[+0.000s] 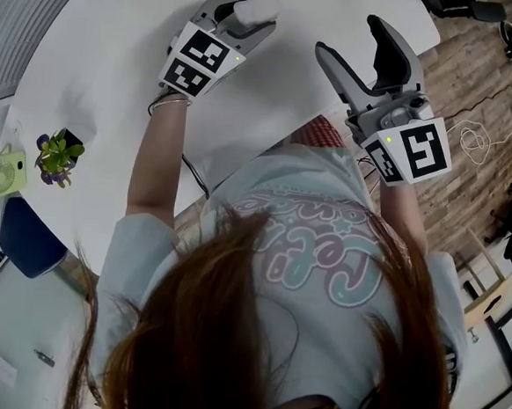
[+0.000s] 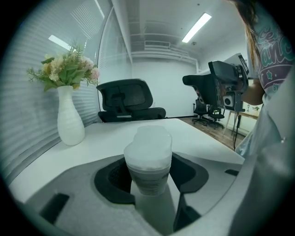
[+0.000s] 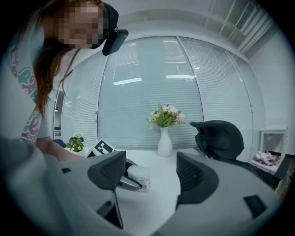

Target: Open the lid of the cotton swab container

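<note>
A white table point(image 1: 118, 47) spreads beneath and ahead of the left claw point(image 2: 152, 173). Ahead of that claw and off to its left, 1 white vase point(image 2: 70, 117) of pale flowers stands on the table, and 1 black office chair point(image 2: 126, 99) sits straight ahead past the far edge. From the right claw point(image 3: 152, 174) the vase is straight ahead, backed by window blinds point(image 3: 138, 92). Well left of the left claw sit 1 small potted plant point(image 1: 59, 155) with purple blooms and 1 green object point(image 1: 2, 175). Wood floor point(image 1: 476, 93) with a pale cable point(image 1: 475, 137) lies right of the right claw.
</note>
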The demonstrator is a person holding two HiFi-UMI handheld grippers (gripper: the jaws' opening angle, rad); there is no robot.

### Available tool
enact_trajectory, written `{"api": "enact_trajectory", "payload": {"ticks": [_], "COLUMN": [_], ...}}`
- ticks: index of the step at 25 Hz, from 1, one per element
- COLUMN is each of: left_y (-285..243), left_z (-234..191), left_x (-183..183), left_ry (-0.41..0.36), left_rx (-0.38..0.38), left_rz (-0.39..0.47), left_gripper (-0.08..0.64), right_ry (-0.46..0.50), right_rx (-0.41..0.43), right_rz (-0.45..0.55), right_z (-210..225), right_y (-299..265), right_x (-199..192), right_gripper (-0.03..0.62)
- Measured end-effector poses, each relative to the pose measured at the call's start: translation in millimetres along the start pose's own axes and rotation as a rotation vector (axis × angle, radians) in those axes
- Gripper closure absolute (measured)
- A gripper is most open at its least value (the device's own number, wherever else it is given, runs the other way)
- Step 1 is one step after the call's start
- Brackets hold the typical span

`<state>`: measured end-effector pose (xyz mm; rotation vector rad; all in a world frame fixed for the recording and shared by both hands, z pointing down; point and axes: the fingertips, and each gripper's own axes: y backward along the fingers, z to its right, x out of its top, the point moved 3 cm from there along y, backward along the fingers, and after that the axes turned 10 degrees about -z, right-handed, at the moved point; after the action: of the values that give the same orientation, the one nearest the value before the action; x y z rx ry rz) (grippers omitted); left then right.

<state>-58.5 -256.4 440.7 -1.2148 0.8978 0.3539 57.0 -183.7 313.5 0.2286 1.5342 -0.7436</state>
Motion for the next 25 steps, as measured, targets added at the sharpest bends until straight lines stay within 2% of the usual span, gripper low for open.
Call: {"api": "enact_trajectory", "payload": {"ticks": [8,25], "left_y": [1,5], "left_z": [4,10], "left_x": [1,4], "left_ry": [-0.016,0.044], "left_rx": [0.000,0.044], "left_rz": [-0.004,-0.012], "left_gripper": [0.360,0.367], "right_ry": [0.001,0.052], "right_rx": [0.033,0.199], "right_rz": [0.015,0.023], "right_z": [3,23], "right_y": [-3,-18], "right_x": [2,19], "right_gripper": [0.261,0.262]}}
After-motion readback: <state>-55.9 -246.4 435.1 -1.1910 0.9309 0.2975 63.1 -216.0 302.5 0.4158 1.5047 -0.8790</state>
